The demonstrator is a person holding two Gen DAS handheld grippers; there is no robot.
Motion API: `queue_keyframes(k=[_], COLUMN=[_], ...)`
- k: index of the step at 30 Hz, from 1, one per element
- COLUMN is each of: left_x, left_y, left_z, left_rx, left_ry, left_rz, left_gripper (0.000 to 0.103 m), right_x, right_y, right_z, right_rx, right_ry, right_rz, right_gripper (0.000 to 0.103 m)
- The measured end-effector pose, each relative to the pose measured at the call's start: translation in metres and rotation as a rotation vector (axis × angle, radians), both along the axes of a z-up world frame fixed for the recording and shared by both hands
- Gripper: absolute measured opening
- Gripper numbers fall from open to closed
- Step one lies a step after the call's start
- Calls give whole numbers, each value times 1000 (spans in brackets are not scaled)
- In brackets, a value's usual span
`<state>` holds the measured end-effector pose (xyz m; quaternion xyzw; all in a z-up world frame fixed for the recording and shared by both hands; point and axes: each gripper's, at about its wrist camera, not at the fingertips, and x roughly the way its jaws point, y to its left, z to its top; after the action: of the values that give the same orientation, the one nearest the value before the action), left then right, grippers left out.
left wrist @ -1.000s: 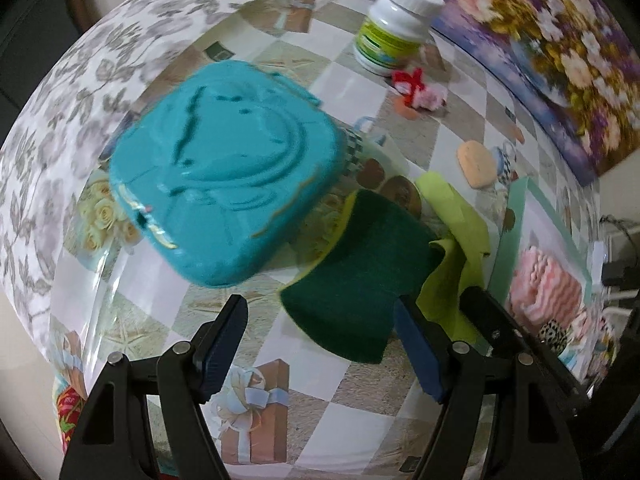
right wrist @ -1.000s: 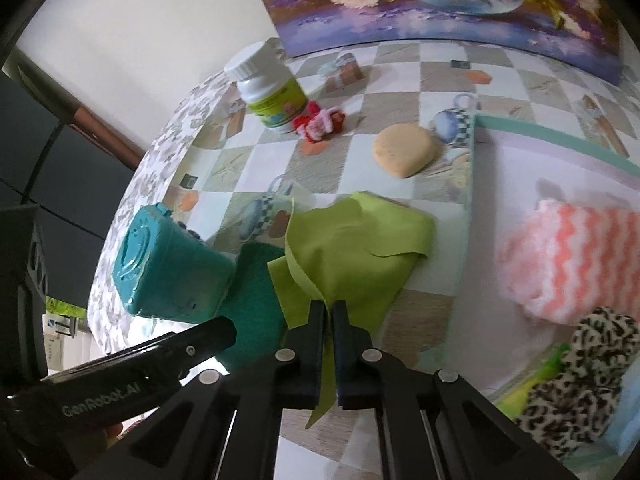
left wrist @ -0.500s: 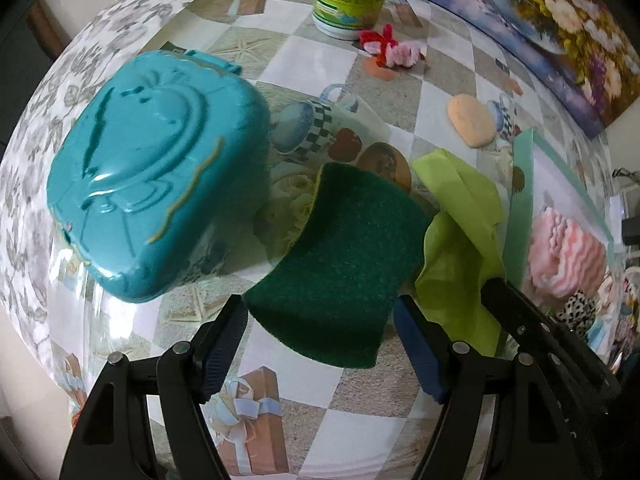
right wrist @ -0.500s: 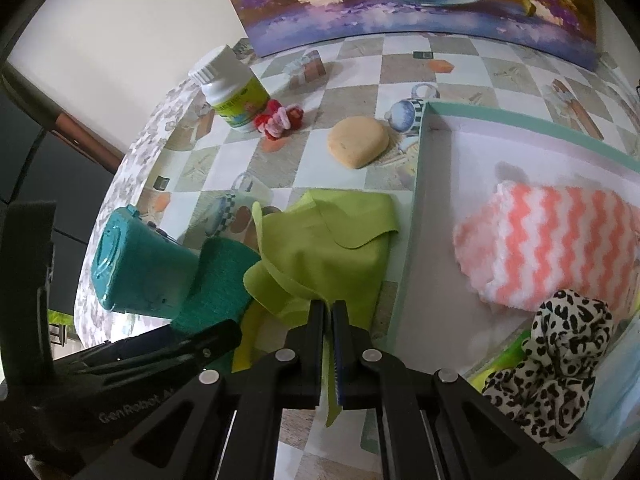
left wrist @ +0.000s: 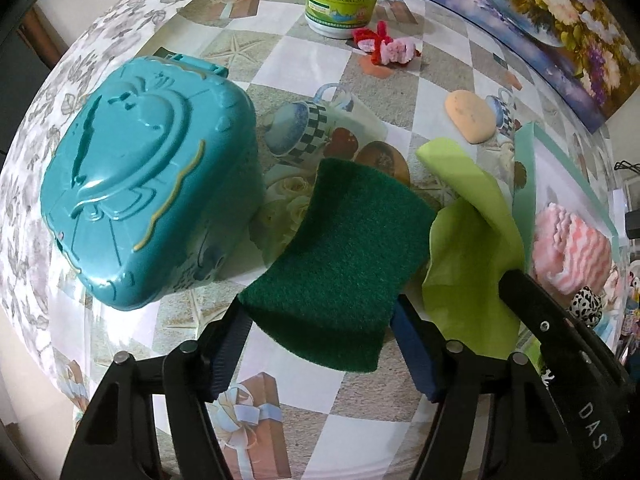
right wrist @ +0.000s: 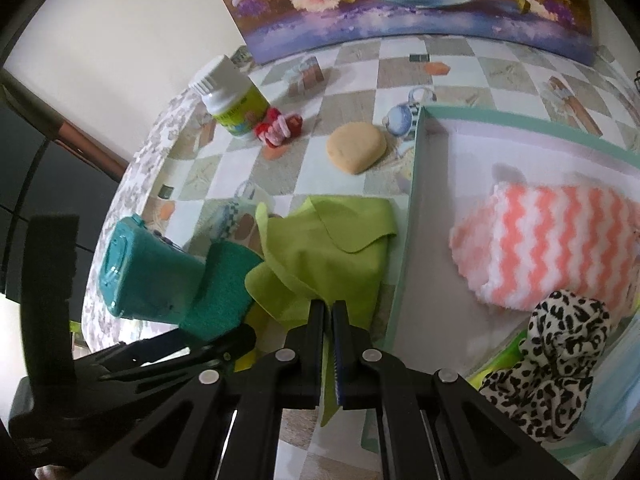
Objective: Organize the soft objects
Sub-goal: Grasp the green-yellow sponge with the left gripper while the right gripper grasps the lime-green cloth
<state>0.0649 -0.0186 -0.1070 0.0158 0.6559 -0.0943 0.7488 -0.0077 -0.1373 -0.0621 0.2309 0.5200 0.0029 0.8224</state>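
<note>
here the dark green scouring pad (left wrist: 340, 276) was straddled crosswise by the closing left gripper (left wrist: 320, 340), while the lime cloth (right wrist: 320, 256) was pinched by the right gripper (right wrist: 328, 312).

Left gripper (left wrist: 320, 336) closing around green scouring pad (left wrist: 344, 272) — teal case (left wrist: 148, 208) beside, lime cloth (left wrist: 472, 264) opposite

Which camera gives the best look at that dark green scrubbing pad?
The left wrist view: the green scrubbing pad fills the middle, its whole top face showing. The right wrist view catches only a slanted part of it, beside the teal box and partly behind the yellow-green cloth.
</note>
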Motion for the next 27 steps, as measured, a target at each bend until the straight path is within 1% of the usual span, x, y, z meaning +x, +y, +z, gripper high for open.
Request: queue_keyframes(k=[4,8,13,16,19,20,24,25,26,27], left_x=[-1,-2,2,4,3,1,0,1,0,1], left_y=[5,6,12,19,25,25,29,30,33,35], left_z=[3,9,19,25,23,21,17,17,17,17], left_rx=[-24,-62,-88,-84,-80,-81,-79,-79,-71,-71], left_ry=[-13,-22,-37,-40,-27,-20,-4,-2,0,2], left_rz=[10,18,34,45,47,48,74,81,93,100], left_gripper=[71,70,70,70,70,70,71,70,70,70], right_x=[-1,-2,-5,-4,0,2,7,9,9,10], right_y=[-3,-7,-13,-10,-7,-5,0,2,4,7], right_z=[4,15,24,25,19,17,5,3,2,2], right_rx=[16,44,83,26,20,4,-34,-45,-56,-83], right_ry=[-13,-49,-82,-71,-51,-42,0,6,10,12], right_rz=[-13,-22,-38,-35,-22,-22,-9,-1,3,4], right_gripper=[5,5,5,5,5,9,9,18,33,38])
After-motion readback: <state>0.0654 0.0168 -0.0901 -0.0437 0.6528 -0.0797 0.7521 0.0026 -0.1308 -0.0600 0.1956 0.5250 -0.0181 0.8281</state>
